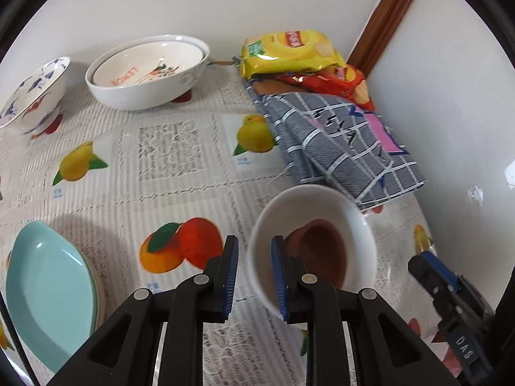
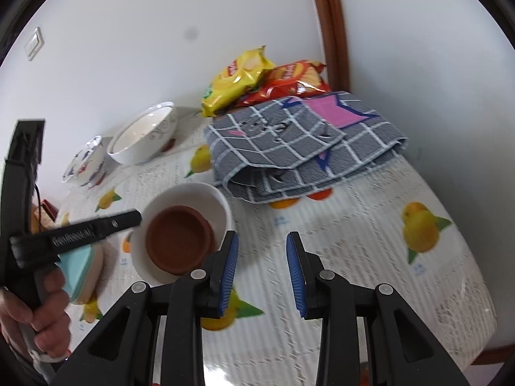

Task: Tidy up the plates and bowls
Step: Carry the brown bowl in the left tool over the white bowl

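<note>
A white bowl with a brown bowl nested inside sits on the fruit-print tablecloth; both show in the right wrist view. My left gripper straddles the white bowl's near rim, one finger inside and one outside, jaws a little apart. It also shows in the right wrist view. My right gripper is open and empty over bare cloth, to the right of the bowls. Stacked light-blue plates lie at the left. A large white bowl holds a smaller printed dish. A blue-patterned bowl stands beside it.
A folded grey checked cloth lies just behind the white bowl, with yellow and red snack bags behind it against the wall. White walls close the table's back and right. The table's rounded edge curves at the right.
</note>
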`<state>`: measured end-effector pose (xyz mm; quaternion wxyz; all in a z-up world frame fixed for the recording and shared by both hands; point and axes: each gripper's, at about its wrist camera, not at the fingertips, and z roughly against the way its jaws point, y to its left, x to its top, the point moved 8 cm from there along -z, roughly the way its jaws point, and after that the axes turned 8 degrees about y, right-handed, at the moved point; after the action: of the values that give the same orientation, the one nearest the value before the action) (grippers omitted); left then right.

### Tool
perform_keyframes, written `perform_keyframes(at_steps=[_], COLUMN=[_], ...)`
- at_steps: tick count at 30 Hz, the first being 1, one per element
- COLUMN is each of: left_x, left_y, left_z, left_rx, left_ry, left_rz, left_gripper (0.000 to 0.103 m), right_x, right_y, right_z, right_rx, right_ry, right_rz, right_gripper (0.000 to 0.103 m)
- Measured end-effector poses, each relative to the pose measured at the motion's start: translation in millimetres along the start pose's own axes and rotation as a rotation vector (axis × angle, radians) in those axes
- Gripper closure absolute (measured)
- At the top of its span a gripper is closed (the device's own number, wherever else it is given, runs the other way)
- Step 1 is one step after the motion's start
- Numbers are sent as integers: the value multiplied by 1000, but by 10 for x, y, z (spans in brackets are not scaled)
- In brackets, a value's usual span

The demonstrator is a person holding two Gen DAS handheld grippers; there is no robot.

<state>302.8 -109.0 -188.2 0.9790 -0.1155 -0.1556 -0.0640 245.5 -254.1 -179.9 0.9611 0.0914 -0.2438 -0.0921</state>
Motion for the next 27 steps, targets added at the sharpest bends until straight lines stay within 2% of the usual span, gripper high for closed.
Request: perform_keyframes(at_steps=[5, 11, 16, 27], left_x=[-29, -57, -45, -45], left_y=[45, 25, 3, -7], left_z=[-124, -239, -353, -462], left_rx=[29, 42, 71, 63], left_ry=[37, 65, 92, 108], left_rz=[1, -19, -44, -53], left_gripper=[83, 79, 76, 75], right_x=[68, 9, -34, -35], right_y=[215, 314, 263, 216], right_z=[-225, -560, -739, -908], right_rx=[33, -13, -63, -67], right_ry=[53, 139, 187, 238], right_rz=[46, 83, 73, 52], right_gripper=[72, 85, 86, 85])
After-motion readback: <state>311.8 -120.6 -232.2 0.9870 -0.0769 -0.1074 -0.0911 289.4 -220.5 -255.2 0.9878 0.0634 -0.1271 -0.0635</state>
